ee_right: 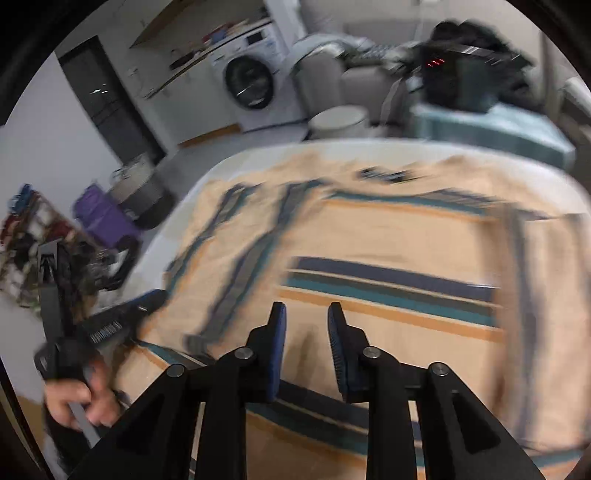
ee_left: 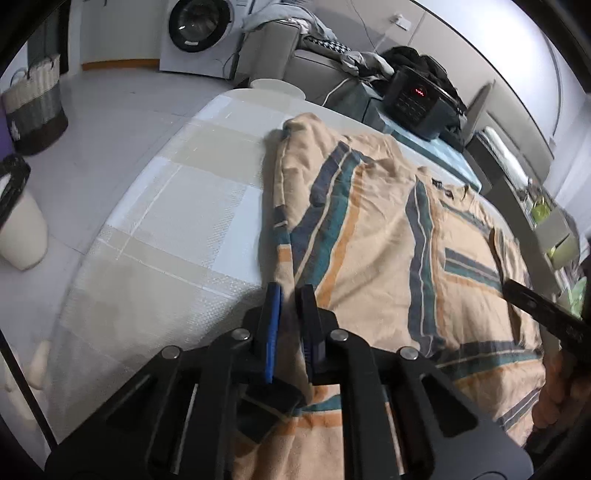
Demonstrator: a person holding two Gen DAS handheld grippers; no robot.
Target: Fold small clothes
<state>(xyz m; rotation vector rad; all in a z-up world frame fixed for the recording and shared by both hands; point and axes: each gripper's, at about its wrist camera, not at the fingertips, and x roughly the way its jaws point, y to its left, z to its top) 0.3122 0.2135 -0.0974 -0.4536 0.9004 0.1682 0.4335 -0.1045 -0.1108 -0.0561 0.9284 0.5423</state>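
A beige shirt (ee_left: 369,229) with navy, teal and orange stripes lies spread flat on a checked tablecloth (ee_left: 177,206). One sleeve is folded in along its left side. My left gripper (ee_left: 290,295) is shut on the shirt's left edge near the hem, with fabric pinched between the blue pads. In the blurred right wrist view, my right gripper (ee_right: 306,314) hovers open over the lower middle of the shirt (ee_right: 388,236), nothing between its pads. One of its fingers (ee_left: 532,301) shows at the shirt's right side.
A black appliance (ee_left: 417,99) with a red display sits on a teal cloth beyond the shirt's collar. On the floor to the left are a woven basket (ee_left: 35,103) and a white bin (ee_left: 18,229). A washing machine (ee_left: 199,26) stands at the back. A hand (ee_right: 77,398) holds the left gripper.
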